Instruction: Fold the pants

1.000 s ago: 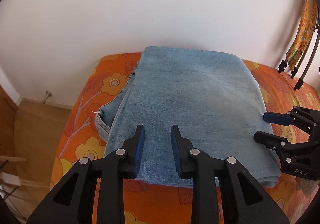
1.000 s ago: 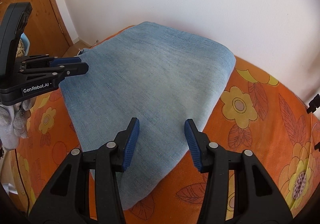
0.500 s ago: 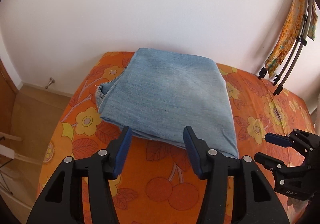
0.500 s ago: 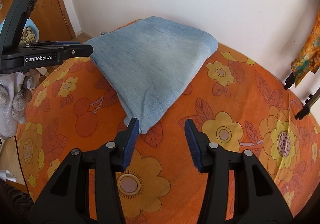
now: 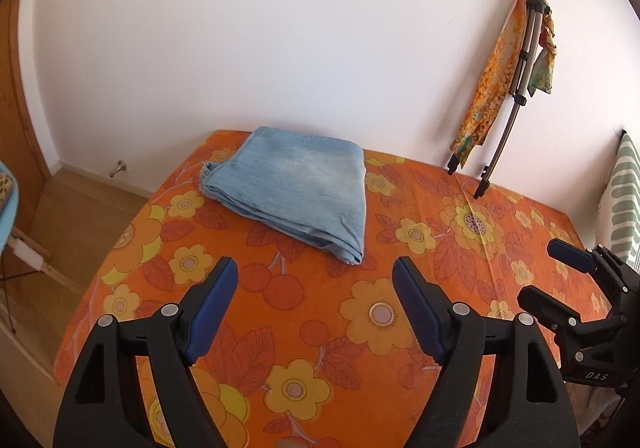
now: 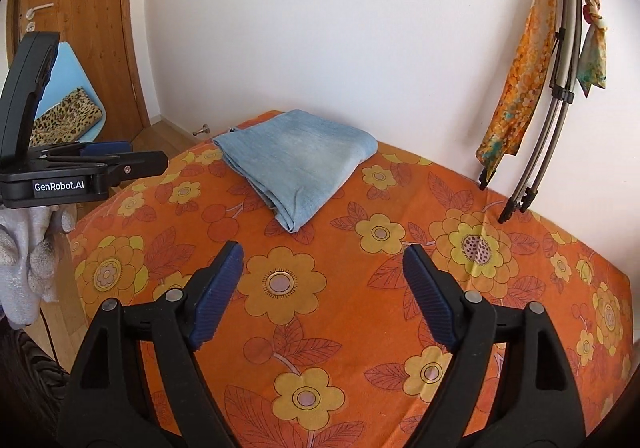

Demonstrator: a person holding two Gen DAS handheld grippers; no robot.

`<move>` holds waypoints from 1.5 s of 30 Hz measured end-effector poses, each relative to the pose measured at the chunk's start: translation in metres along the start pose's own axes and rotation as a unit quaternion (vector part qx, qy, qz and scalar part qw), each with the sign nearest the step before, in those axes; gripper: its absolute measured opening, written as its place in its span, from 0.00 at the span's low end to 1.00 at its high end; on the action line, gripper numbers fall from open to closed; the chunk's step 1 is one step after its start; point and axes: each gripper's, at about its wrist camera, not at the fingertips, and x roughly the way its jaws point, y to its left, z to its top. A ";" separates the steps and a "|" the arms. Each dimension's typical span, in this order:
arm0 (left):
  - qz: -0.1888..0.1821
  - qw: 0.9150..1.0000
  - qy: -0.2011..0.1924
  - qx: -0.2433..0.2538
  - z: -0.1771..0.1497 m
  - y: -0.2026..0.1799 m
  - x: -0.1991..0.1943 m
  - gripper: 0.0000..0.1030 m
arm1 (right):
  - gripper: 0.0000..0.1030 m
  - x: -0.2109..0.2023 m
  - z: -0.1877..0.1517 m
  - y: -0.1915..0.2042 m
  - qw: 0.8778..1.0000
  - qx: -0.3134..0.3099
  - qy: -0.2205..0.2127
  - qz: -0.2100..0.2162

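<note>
Both tools have just backed off and their jaws have been opening. Left tool (image 5: 314, 280) and right tool (image 6: 322, 266) are spread wide, nothing between them. The pants (image 5: 296, 184) sit folded at the bed's (image 5: 400, 328) far left corner, so folding looks done. No containers here.

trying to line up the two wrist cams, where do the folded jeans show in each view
Left wrist: folded jeans left of centre, at the far end of the floral bedspread by the wall.
Right wrist: folded jeans just left of centre, same far end.
Shared landmark: the folded metal rack with an orange scarf, leaning on the wall at right.
</note>
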 end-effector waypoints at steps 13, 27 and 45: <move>0.059 0.998 -0.029 0.011 -0.046 -0.036 -0.027 0.81 | 1.00 -0.055 -0.037 -0.023 0.995 0.025 -0.075 -0.059; 0.048 0.998 -0.018 0.031 -0.049 -0.065 -0.019 0.81 | 1.00 -0.057 -0.043 -0.027 0.995 0.024 -0.075 -0.068; 0.054 0.998 -0.010 0.022 -0.051 -0.063 -0.016 0.81 | 1.00 -0.061 -0.042 -0.024 0.994 0.026 -0.081 -0.071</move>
